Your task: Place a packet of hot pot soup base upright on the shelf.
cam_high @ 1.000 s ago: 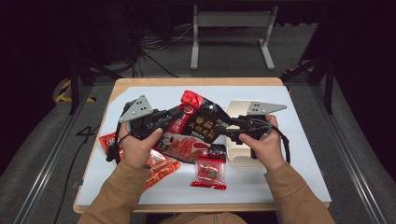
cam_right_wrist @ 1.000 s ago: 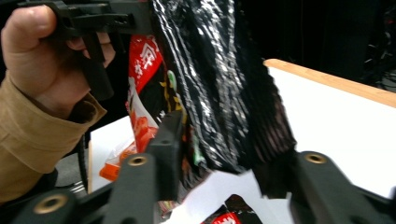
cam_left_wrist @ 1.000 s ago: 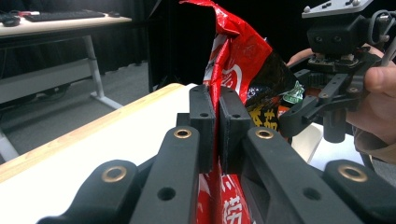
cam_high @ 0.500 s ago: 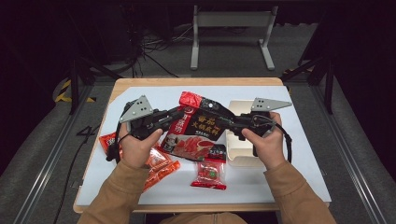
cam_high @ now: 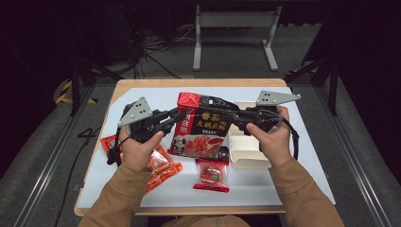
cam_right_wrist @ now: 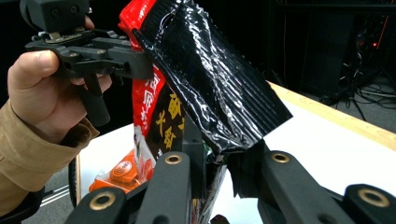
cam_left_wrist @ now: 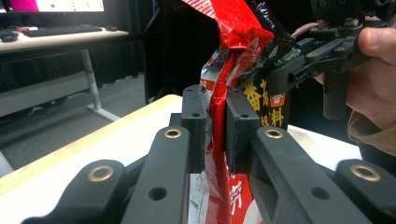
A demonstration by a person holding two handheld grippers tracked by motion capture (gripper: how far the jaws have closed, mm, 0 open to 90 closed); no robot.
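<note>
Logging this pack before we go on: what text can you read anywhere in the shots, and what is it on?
"番茄" over "火锅底料": gold characters on the black front of the large bag, as seen in the high view.
White characters on the bag's red left strip: too blurred to read.
Print on the orange packets: too small to read.
Print on the small red packet: too small to read.

Large yellow Chinese characters "番茄" on the red-black pouch (cam_high: 202,126)
</note>
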